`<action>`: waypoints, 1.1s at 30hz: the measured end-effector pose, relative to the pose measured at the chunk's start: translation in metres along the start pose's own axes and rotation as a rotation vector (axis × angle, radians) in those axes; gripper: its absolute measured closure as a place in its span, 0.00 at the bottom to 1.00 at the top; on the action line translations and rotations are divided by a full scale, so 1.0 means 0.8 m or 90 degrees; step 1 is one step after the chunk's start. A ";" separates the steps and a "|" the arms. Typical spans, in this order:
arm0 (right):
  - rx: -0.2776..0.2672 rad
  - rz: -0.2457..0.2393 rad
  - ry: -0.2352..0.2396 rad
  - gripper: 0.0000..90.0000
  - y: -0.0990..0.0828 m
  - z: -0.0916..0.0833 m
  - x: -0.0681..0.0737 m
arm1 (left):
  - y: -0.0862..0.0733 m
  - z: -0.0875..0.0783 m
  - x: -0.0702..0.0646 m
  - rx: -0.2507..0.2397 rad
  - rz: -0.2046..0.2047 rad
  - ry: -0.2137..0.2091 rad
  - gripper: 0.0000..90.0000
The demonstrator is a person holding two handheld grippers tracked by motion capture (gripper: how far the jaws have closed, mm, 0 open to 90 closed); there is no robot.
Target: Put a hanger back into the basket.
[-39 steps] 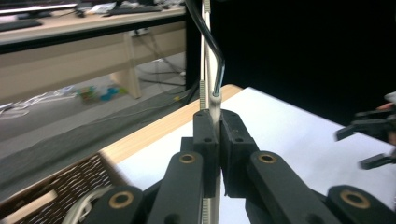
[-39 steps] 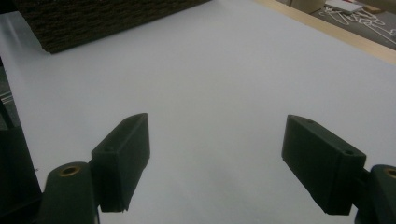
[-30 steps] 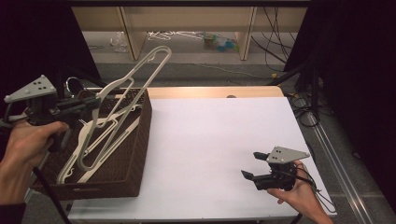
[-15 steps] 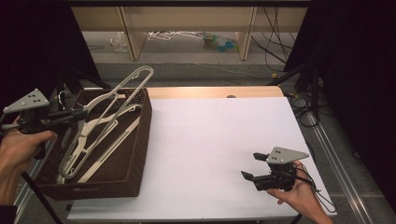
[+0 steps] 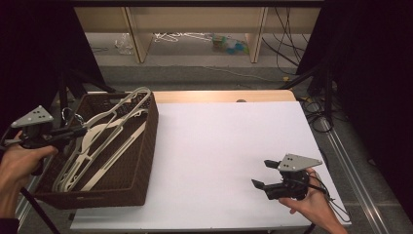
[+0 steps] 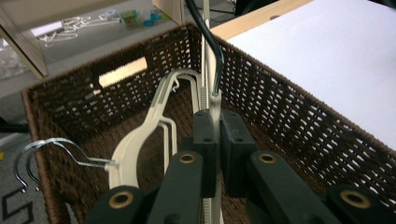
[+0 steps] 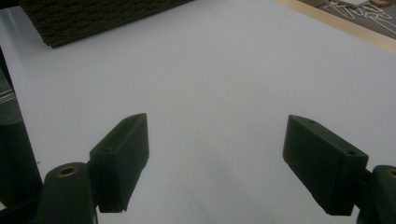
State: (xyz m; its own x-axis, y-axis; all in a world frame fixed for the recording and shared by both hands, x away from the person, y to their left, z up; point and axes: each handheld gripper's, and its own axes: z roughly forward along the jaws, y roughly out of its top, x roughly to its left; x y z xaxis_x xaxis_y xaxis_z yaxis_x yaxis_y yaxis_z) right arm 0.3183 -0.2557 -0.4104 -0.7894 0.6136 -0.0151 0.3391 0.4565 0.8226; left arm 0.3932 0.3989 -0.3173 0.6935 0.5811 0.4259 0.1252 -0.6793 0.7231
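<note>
one hanger (image 6: 211,100), light, stiff and slick, sat clamped at its neck in the left gripper (image 6: 212,140); right gripper (image 7: 215,158) gaped wide, empty.

— Where is there room to pass?
— Across the white bench (image 5: 224,146): bare from the wicker basket (image 5: 141,161) to the right tool (image 5: 263,174).
— And on the left?
— The basket's walls stand in the way, and cream hangers (image 5: 104,136) crowd the inside, one poking above the rim.
</note>
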 end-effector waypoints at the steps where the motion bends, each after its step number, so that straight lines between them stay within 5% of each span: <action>1: 0.000 -0.002 -0.001 0.26 0.000 0.000 -0.001 | -0.002 0.001 0.000 -0.002 -0.002 0.000 0.95; 16: 0.006 0.002 0.002 0.26 -0.003 -0.001 -0.002 | -0.012 0.038 0.004 0.022 -0.034 -0.016 0.95; 18: 0.006 -0.001 -0.003 0.26 -0.004 -0.001 -0.003 | -0.012 0.043 0.004 0.030 -0.021 -0.020 0.95; 20: 0.007 0.000 0.000 0.26 -0.004 0.000 -0.002 | -0.012 0.048 0.000 0.028 -0.040 -0.021 0.95; 21: 0.007 0.001 0.000 0.26 -0.004 -0.001 -0.002 | -0.012 0.050 0.002 0.033 -0.024 -0.023 0.95; 23: 0.009 0.004 0.000 0.26 -0.004 -0.001 -0.001 | -0.013 0.056 -0.002 0.026 -0.047 -0.021 0.95; 26: 0.006 0.003 -0.002 0.26 -0.005 -0.001 -0.003 | -0.014 0.057 0.002 0.042 -0.023 -0.023 0.95; 33: 0.006 0.006 0.000 0.26 -0.005 -0.001 -0.002 | -0.016 0.067 0.001 0.050 -0.028 -0.022 0.95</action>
State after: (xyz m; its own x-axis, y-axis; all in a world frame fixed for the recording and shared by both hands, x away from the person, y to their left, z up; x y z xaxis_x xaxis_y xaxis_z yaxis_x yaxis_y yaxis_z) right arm 0.3177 -0.2588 -0.4137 -0.7868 0.6172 -0.0075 0.3510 0.4574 0.8171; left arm 0.4297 0.3838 -0.3550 0.7103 0.5958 0.3748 0.2102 -0.6877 0.6949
